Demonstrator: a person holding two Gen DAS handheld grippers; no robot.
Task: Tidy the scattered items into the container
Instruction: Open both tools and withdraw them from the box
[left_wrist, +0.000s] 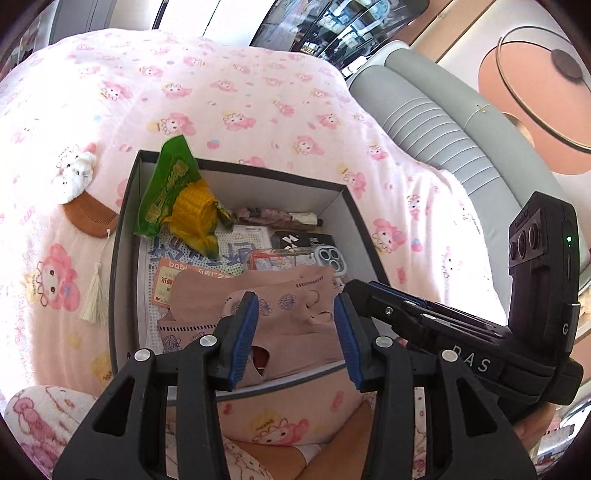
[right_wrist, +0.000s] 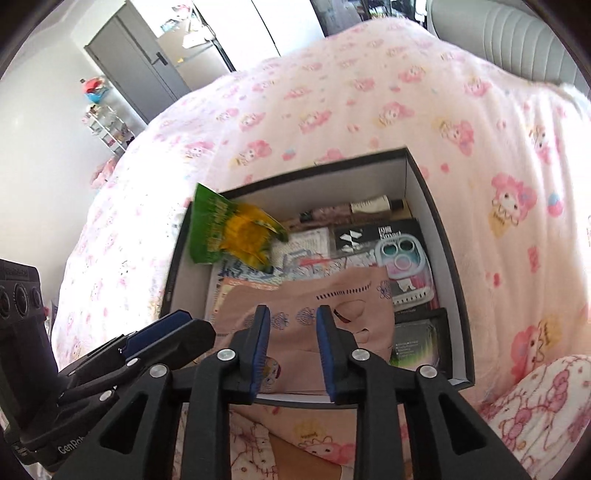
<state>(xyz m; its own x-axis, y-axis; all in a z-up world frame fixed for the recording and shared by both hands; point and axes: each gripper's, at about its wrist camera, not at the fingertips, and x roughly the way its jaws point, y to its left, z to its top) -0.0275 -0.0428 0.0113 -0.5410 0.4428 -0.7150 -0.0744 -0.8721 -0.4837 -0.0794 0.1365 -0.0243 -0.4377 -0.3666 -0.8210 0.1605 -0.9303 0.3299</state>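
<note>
A dark open box (left_wrist: 123, 206) (right_wrist: 448, 236) sits on the pink bedspread. In it lie a green and yellow corn packet (left_wrist: 173, 195) (right_wrist: 229, 229), a folded umbrella (left_wrist: 280, 216) (right_wrist: 354, 208), a phone case (left_wrist: 332, 258) (right_wrist: 402, 266), printed packets and beige socks (left_wrist: 295, 295) (right_wrist: 303, 306) on top. My left gripper (left_wrist: 295, 317) is open and empty above the socks at the box's near edge. My right gripper (right_wrist: 293, 325) is open and empty over the same socks. A brown comb with a plush bunny and tassel (left_wrist: 86, 206) lies on the bed left of the box.
The pink patterned bedspread (left_wrist: 240, 103) (right_wrist: 369, 92) surrounds the box. A grey padded headboard (left_wrist: 424, 122) (right_wrist: 509, 33) is at the far right. A patterned pillow (right_wrist: 546, 413) lies near the box's right front corner. A grey door and a shelf (right_wrist: 107, 125) stand at the far left.
</note>
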